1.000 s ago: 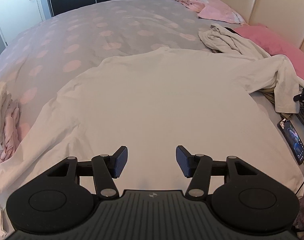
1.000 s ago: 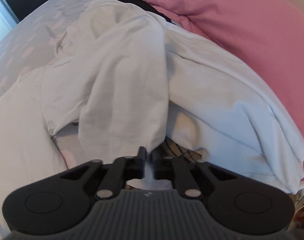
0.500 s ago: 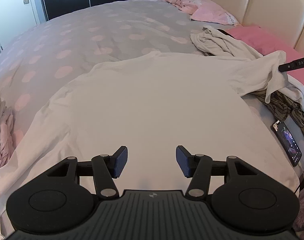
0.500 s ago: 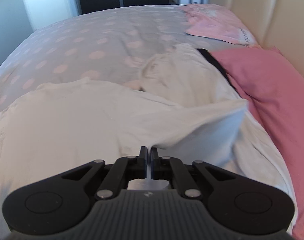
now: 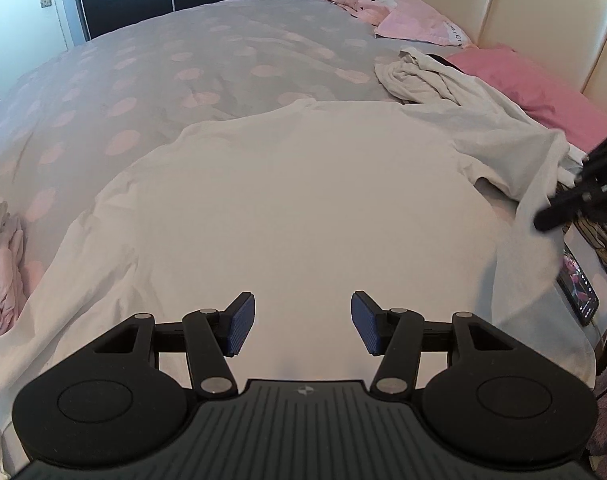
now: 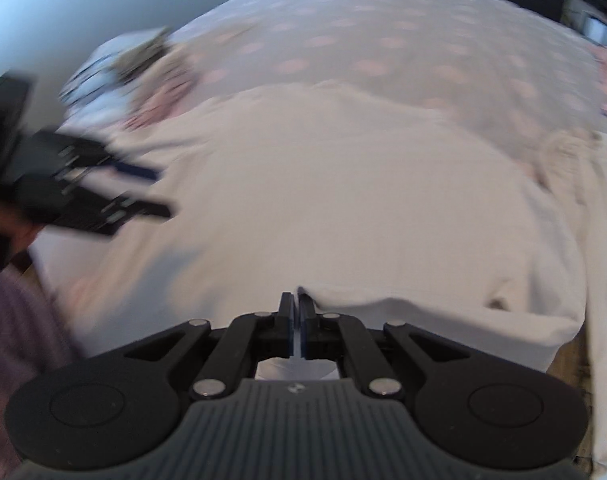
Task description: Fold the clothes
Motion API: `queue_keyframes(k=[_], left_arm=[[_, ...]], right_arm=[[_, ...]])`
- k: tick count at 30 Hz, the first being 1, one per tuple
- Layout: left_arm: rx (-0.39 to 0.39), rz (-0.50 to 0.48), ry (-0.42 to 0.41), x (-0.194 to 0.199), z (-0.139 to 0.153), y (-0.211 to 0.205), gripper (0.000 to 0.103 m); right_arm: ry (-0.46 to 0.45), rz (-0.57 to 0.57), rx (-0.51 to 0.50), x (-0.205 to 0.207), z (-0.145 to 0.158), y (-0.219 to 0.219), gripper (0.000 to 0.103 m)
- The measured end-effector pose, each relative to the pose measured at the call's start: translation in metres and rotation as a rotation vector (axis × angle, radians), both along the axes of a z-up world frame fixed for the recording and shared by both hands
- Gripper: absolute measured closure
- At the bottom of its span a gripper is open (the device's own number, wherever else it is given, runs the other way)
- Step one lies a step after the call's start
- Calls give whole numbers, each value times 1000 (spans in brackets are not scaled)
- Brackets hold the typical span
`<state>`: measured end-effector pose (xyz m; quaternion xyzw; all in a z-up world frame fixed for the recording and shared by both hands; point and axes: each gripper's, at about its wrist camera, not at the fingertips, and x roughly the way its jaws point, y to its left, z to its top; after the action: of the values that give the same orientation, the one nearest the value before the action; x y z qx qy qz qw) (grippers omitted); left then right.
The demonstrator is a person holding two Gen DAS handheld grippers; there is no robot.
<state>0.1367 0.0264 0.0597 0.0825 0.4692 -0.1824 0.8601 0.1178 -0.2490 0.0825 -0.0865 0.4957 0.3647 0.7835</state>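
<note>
A white long-sleeved shirt (image 5: 303,208) lies spread flat on the bed, its body filling the middle of both views (image 6: 343,200). My left gripper (image 5: 303,322) hovers open over the shirt's near hem, nothing between its blue pads. My right gripper (image 6: 296,312) is shut on the end of the shirt's right sleeve (image 6: 383,300), which trails off to the right of the jaws. In the left wrist view the right gripper (image 5: 543,224) enters from the right edge, with the sleeve (image 5: 527,216) draped from it over the shirt's side.
A grey bedspread (image 5: 183,64) with pink dots covers the bed. A crumpled white garment (image 5: 419,76) and pink pillows (image 5: 515,80) lie at the headboard side. A phone (image 5: 579,284) rests at the right bed edge. More clothes (image 5: 3,248) are heaped at the left.
My right gripper has swung the sleeve from over the pillow side across toward the shirt's body, rolling as it went. The left gripper has stayed put and open.
</note>
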Motion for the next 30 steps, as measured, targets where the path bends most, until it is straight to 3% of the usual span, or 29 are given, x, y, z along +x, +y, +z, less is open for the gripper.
queue_keyframes(k=[5,11,18,21,23,30], left_arm=[[-3,-5,2,-1,-1,2,52],[-2,-23,9,-6,-2,-2,52],[1,-74,25,-19,-8,-17,52],[0,-101,45,-27,-14,-25,52],[0,-124,62,-35,-20,-30,52],[-27,-206,137,-75,-50,-44,52]], right_arm=[[76,209,-39,-50,-16,32,100],[174,338,-124,-97,-60,61,100],[171,289,-170,-114,-103,74,98],[169,258,-162,-117,-109,73,90],[153,237,-154,-122,-109,70,76],[63,130,-131,-144,-103,47,67]])
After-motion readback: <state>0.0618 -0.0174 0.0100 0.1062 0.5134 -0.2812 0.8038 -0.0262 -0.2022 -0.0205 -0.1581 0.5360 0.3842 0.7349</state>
